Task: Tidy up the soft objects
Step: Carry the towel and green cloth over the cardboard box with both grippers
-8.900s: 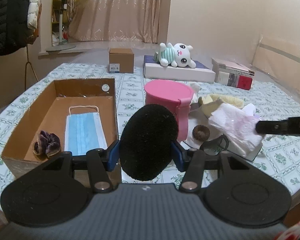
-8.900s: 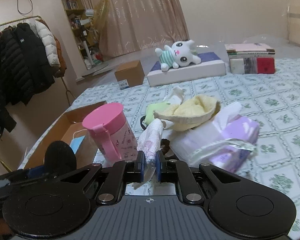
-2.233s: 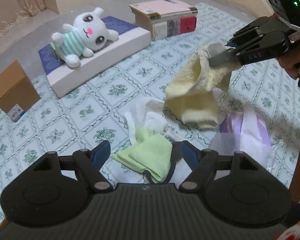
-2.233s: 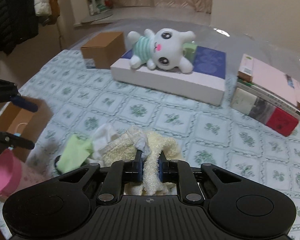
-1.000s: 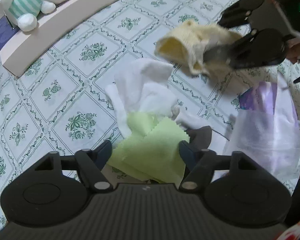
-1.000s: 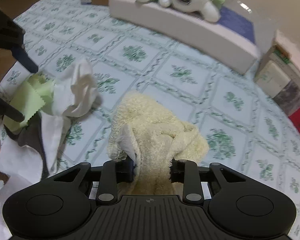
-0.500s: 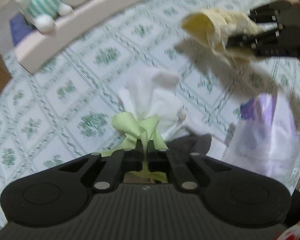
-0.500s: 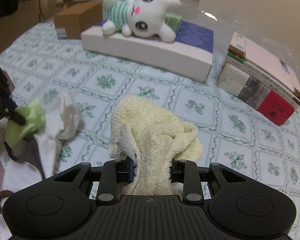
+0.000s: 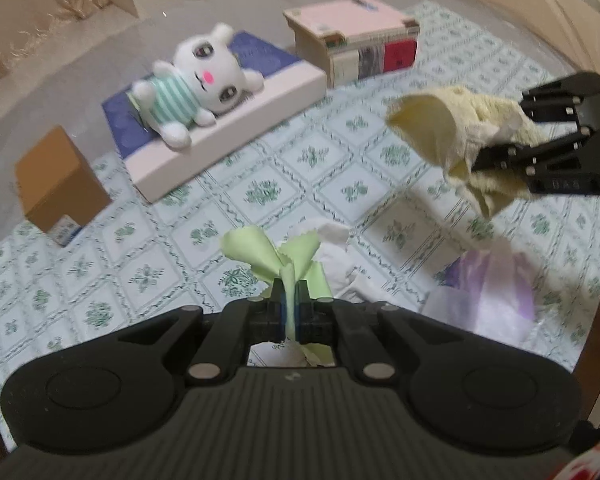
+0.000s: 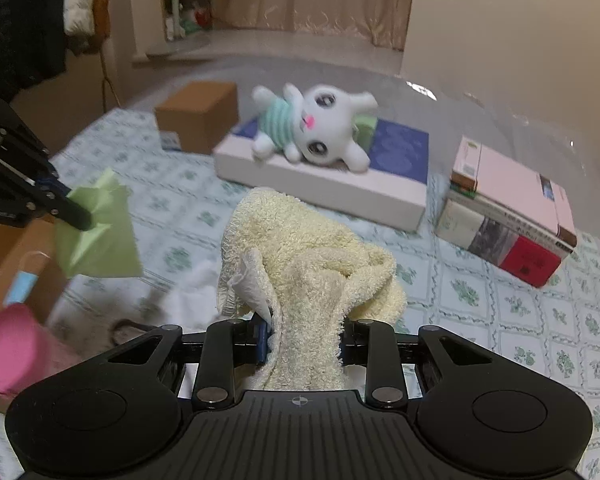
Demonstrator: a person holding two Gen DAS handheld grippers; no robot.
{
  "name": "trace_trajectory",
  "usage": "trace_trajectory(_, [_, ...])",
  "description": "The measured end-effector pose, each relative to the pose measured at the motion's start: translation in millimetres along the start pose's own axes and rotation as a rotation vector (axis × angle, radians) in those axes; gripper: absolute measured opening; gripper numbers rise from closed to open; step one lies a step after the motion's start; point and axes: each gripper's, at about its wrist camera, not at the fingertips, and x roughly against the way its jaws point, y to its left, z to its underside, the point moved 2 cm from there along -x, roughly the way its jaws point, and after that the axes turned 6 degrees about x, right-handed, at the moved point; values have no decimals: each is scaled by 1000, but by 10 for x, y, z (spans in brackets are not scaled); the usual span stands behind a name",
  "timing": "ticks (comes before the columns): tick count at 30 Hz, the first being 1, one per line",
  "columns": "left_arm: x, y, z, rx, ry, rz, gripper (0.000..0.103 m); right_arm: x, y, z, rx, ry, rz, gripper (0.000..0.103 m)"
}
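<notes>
My left gripper [image 9: 290, 296] is shut on a thin light green cloth [image 9: 276, 258], lifted off the patterned tablecloth; the same green cloth [image 10: 98, 232] hangs at the left of the right wrist view. My right gripper [image 10: 304, 340] is shut on a bunched yellow towel [image 10: 312, 264], held up in the air; from the left wrist view that towel [image 9: 452, 136] hangs at the upper right. Below, a white cloth [image 9: 340, 252] and a purple plastic pack [image 9: 488, 292] lie on the tablecloth.
A plush rabbit [image 9: 196, 84] lies on a flat white and blue box [image 9: 228, 128]. Stacked books [image 9: 356, 40] stand to its right, a small cardboard box [image 9: 56, 184] to its left. A pink cup [image 10: 12, 348] and an open cardboard box [image 10: 16, 264] sit at the left.
My left gripper shut on the green cloth and lifted it off the table. My right gripper rose with the yellow towel. Both views now look across the table rather than down.
</notes>
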Motion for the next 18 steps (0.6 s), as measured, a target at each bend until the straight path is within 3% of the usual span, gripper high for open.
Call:
trace_trajectory(9, [867, -150, 172, 27, -92, -50, 3, 687, 393, -149, -10, -62, -33, 30])
trace_trajectory(18, [1528, -170, 617, 60, -130, -96, 3, 1249, 907, -233, 8, -120, -85, 30])
